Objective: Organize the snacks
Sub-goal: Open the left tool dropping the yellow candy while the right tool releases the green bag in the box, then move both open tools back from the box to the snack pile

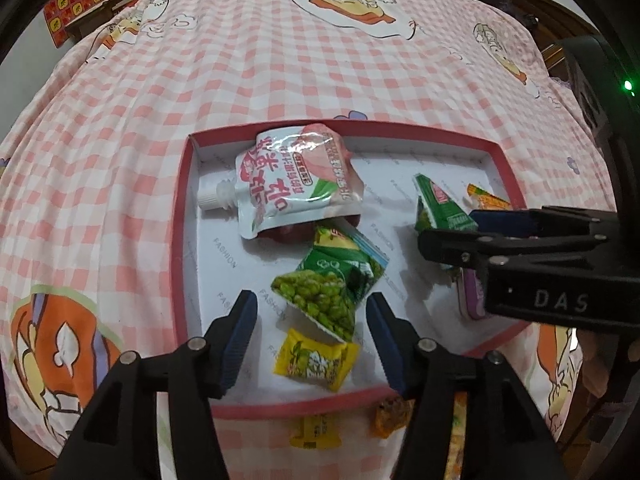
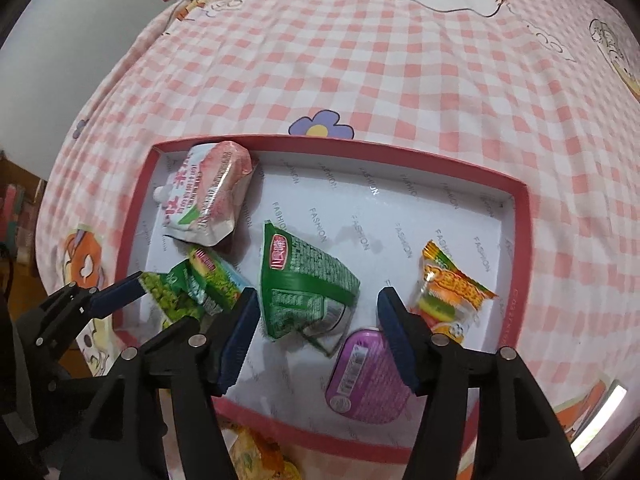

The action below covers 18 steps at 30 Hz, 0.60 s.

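Note:
A red-rimmed box (image 1: 180, 240) with a white floor lies on the checked cloth. In it are a peach drink pouch (image 1: 296, 184), a green pea packet (image 1: 332, 284), a yellow packet (image 1: 316, 360), a green triangular packet (image 2: 304, 284), an orange candy packet (image 2: 452, 292) and a purple tin (image 2: 368, 376). My left gripper (image 1: 312, 320) is open, low over the box, its fingers either side of the pea packet's near end. My right gripper (image 2: 318, 320) is open too, with the green triangular packet and the purple tin between and ahead of its fingers.
Outside the box's near rim lie a small yellow packet (image 1: 316, 432) and an orange packet (image 1: 392, 416). The pink checked cloth (image 1: 280, 60) stretches far beyond the box. Dark wooden furniture (image 1: 532, 4) stands at the far right.

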Available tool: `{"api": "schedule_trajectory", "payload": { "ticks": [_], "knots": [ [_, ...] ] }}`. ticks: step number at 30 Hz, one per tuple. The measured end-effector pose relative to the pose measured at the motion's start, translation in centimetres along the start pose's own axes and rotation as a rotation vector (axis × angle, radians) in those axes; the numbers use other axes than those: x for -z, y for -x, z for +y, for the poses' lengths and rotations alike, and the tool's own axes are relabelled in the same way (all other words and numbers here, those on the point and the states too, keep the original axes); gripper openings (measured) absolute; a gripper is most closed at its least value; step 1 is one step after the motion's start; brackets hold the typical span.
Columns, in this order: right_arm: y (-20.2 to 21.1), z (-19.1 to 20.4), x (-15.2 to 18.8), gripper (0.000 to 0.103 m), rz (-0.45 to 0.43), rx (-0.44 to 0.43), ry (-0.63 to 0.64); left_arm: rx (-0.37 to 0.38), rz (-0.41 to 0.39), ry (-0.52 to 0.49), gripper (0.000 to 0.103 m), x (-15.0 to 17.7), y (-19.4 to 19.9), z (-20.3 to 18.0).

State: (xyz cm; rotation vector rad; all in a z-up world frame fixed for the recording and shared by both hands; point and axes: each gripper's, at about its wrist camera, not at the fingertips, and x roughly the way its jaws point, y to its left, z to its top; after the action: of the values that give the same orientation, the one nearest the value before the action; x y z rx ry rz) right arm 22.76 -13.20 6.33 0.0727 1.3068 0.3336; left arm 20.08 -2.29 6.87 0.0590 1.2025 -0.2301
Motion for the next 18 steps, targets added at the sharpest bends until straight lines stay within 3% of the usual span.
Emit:
{"api": "schedule_trajectory", "payload": {
  "ticks": [10, 18],
  "knots": [
    [3.3, -0.8, 2.8, 0.063, -0.049, -0.034, -0.005, -0.002, -0.014, -0.001, 0.061, 2.1, 2.5, 0.2],
    [5.1, -0.4, 6.5, 0.063, -0.04, -0.038, 0.0, 0.003, -0.004, -0.02, 0.061, 4.8, 4.1, -0.4]
  ]
}}
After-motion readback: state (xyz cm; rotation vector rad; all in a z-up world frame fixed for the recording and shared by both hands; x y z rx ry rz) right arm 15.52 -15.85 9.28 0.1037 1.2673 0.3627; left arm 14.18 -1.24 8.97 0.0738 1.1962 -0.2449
